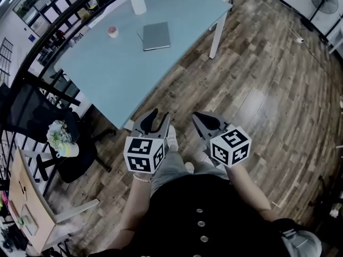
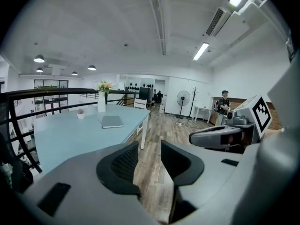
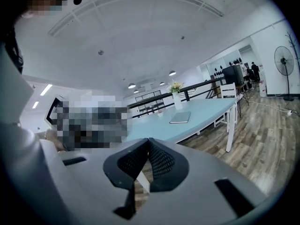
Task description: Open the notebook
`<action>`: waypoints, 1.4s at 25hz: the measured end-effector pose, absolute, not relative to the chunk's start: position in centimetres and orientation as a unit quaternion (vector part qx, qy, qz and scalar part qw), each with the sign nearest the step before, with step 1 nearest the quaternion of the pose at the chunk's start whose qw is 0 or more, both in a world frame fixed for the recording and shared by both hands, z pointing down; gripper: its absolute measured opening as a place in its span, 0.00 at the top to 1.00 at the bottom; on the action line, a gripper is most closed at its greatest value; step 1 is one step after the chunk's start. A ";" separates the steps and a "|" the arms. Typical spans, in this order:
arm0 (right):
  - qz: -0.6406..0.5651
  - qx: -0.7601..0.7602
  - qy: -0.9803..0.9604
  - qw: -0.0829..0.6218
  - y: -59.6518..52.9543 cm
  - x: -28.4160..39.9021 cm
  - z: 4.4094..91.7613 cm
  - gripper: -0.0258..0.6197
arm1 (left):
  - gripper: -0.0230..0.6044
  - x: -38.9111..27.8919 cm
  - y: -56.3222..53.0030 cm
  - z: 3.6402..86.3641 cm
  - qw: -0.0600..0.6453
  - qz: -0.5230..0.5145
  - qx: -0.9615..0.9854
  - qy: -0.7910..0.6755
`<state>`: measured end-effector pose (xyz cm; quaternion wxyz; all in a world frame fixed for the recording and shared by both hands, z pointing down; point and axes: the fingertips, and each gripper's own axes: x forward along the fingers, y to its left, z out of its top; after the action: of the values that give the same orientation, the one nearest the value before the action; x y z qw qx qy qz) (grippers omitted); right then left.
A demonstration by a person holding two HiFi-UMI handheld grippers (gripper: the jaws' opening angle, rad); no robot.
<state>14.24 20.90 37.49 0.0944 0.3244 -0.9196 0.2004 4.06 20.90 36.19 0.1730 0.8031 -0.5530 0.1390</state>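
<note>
The left tongs stand partly open with nothing between them. The right tongs are closed tip to tip and empty, and both are held over the wooden floor, well apart from the light-blue surface. The grey notebook lies closed and flat on that surface, near a white vase and a small pot.
</note>
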 end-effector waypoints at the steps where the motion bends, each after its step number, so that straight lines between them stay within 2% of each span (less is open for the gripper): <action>1: 0.201 0.327 -0.919 0.094 20.1 14.1 37.5 0.95 | 0.73 3.9 20.0 36.2 0.173 0.139 0.804 -0.552; 20: 0.205 0.352 -0.907 0.103 0.5 4.3 36.7 0.95 | 0.73 -4.0 -0.6 35.4 0.180 0.131 0.833 -0.506; 35: 0.207 0.398 -0.887 0.107 -7.3 1.4 37.4 0.95 | 0.73 -7.6 -8.3 36.2 0.184 0.133 0.853 -0.470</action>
<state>1.38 -7.32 37.35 0.1074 0.3981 -0.8871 0.2073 -7.59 -8.35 36.20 0.1836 0.8531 -0.4700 0.1328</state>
